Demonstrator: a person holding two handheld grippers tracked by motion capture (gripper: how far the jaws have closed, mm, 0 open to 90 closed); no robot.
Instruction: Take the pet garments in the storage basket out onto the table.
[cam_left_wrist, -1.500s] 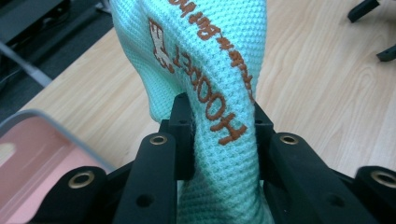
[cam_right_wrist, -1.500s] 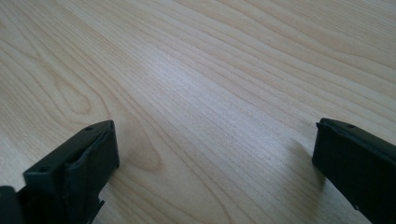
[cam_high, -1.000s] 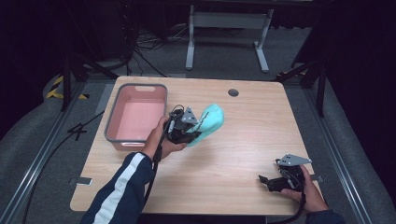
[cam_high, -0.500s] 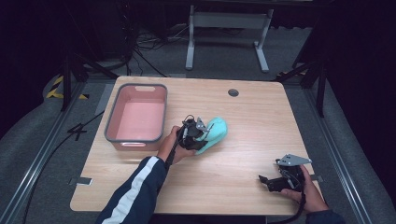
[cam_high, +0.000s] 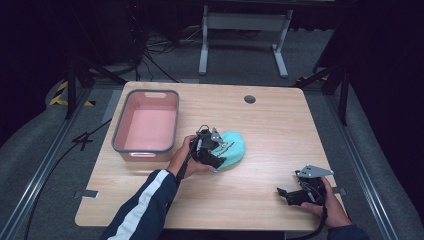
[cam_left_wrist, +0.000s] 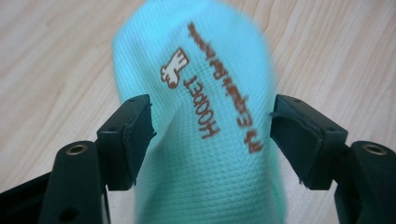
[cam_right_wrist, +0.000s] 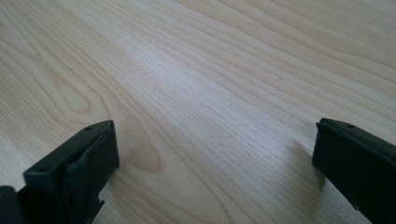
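A teal knitted cloth (cam_high: 234, 148) with brown lettering lies on the wooden table (cam_high: 280, 125) near its middle. My left gripper (cam_high: 218, 149) stands at the cloth's left end. In the left gripper view its jaws are wide apart, with the cloth (cam_left_wrist: 205, 116) lying between them on the wood; the left gripper (cam_left_wrist: 212, 126) is open. My right gripper (cam_high: 286, 194) rests low on the table at the front right, also open. The right gripper view has bare wood between the two pads of the right gripper (cam_right_wrist: 215, 140).
A pink bin (cam_high: 118, 127) with a grey rim stands at the table's left, close to my left hand. A round cable hole (cam_high: 250, 99) sits near the far edge. Dark floor, cables and a metal stand lie beyond the table.
My left gripper carried the teal cloth down and toward me from a raised spot by the bin, and now its jaws are apart with the cloth on the table. The right gripper stayed still.
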